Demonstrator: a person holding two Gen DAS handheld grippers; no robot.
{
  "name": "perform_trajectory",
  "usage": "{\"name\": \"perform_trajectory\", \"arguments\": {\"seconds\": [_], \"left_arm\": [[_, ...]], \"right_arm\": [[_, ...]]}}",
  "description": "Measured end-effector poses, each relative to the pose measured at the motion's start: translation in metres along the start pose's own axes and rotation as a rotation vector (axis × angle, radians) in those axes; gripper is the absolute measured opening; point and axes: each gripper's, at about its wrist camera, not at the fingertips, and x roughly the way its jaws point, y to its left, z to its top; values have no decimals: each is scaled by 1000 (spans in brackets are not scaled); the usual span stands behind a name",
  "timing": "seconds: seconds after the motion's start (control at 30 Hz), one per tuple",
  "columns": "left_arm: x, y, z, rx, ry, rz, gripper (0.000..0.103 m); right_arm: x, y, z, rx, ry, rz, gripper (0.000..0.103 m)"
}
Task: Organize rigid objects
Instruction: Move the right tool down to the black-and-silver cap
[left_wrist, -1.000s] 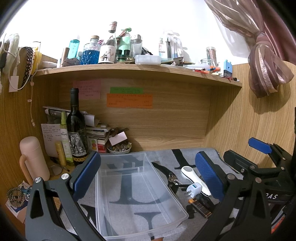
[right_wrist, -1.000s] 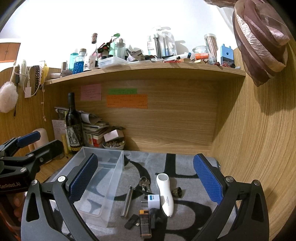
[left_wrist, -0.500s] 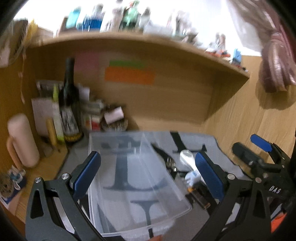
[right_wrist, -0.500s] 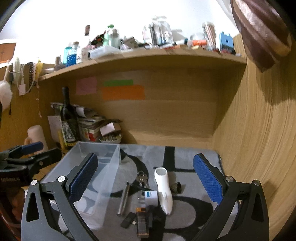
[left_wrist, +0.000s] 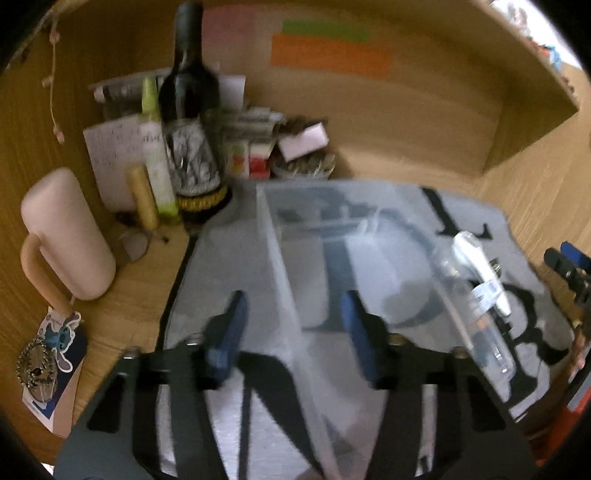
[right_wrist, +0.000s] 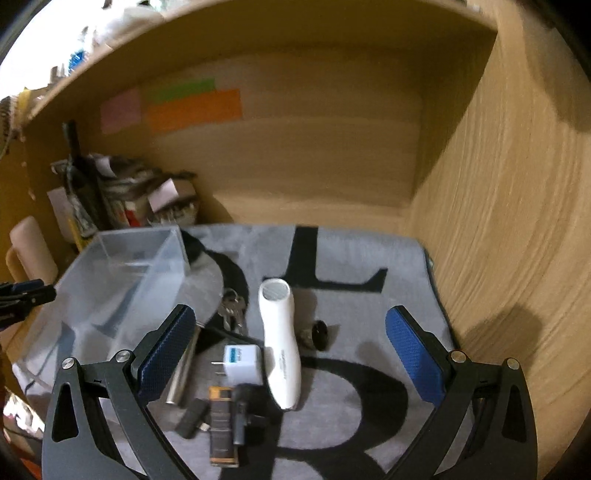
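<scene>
On the grey mat (right_wrist: 369, 258), big black letters run under everything; an "L" (right_wrist: 317, 258) reads plainly in the right wrist view, the rest is cut off or covered. Print on the white handheld device (right_wrist: 279, 343) and the blue label of the white plug adapter (right_wrist: 240, 363) is too small to read, as are the 3 sticky notes (right_wrist: 194, 107) on the back panel and the bottle (left_wrist: 190, 122) label. Left gripper (left_wrist: 293, 332): its 2 blue pads are part-closed, 1 on each side of the left wall of the clear bin (left_wrist: 354, 273), not visibly touching it; the view is blurred. Right gripper (right_wrist: 290, 360): pads wide apart, holding nothing, hovering over the clutter of adapter, device, keys (right_wrist: 232, 308), metal tube (right_wrist: 183, 371), a dark orange-banded piece (right_wrist: 221, 424) and a small black stick (right_wrist: 192, 419). Clutter lies just right of the bin. Bare mat stays free right of the device up to the wooden side wall (right_wrist: 517, 221). A pink mug (left_wrist: 64, 236) stands off the mat's left edge.
</scene>
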Motion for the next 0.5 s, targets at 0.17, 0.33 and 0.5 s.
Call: {"name": "perform_trajectory", "arguments": {"seconds": [0.17,0.33,0.5], "left_arm": [[16,8,-2,4,78,-30,27],[24,9,-2,16,107,-79,18],[27,8,0,4,91,-92,14]], "right_arm": [[21,-7,-1,-17,55,-30,102],[48,-17,-3,-19,143,-53,85],[80,-26,-7,-9,265,-62,66]]}}
